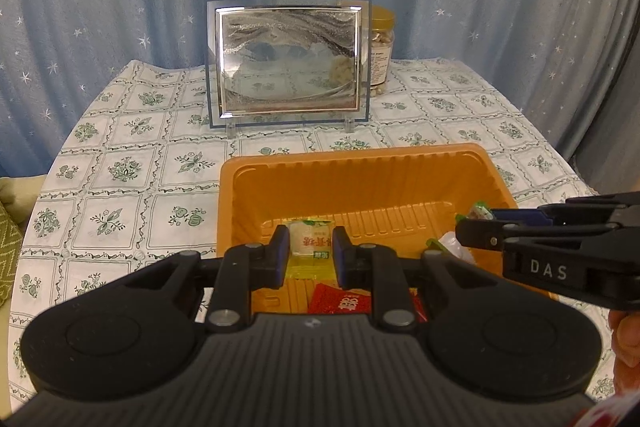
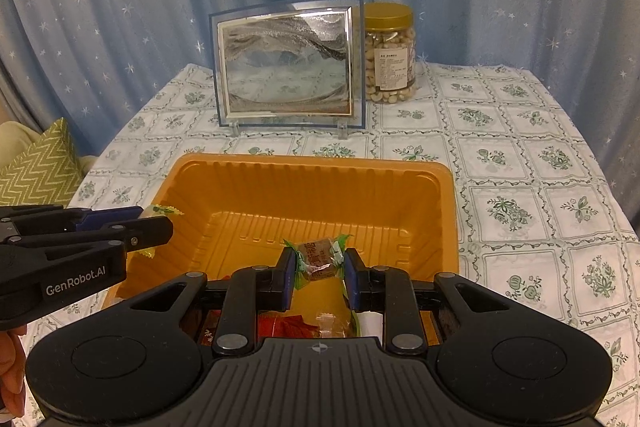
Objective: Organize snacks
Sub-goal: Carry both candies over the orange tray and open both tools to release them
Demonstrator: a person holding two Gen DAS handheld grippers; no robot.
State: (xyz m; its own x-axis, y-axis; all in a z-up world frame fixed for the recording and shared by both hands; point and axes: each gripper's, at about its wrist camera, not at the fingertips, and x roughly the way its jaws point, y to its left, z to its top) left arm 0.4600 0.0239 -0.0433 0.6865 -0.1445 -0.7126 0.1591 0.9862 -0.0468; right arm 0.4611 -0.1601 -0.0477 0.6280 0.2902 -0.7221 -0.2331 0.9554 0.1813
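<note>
An orange plastic tray (image 1: 360,167) (image 2: 304,167) lies on the patterned tablecloth, close in front of both grippers. My left gripper (image 1: 311,247) is shut on a yellow-and-white wrapped snack (image 1: 310,241) and hangs over the tray's near left part. My right gripper (image 2: 319,259) is shut on a brown candy in a green-ended wrapper (image 2: 318,255), also over the tray. In the tray's near end lie a red packet (image 1: 340,301) and other wrapped snacks (image 2: 332,323), partly hidden under the gripper bodies. Each gripper shows in the other's view from the side, right gripper (image 1: 476,223) and left gripper (image 2: 156,219).
A framed sand picture (image 1: 287,61) (image 2: 288,63) stands upright behind the tray. A gold-lidded jar of nuts (image 2: 390,53) stands to its right at the back. Blue starred curtains hang behind the table. A green zigzag cushion (image 2: 38,167) lies off the table's left edge.
</note>
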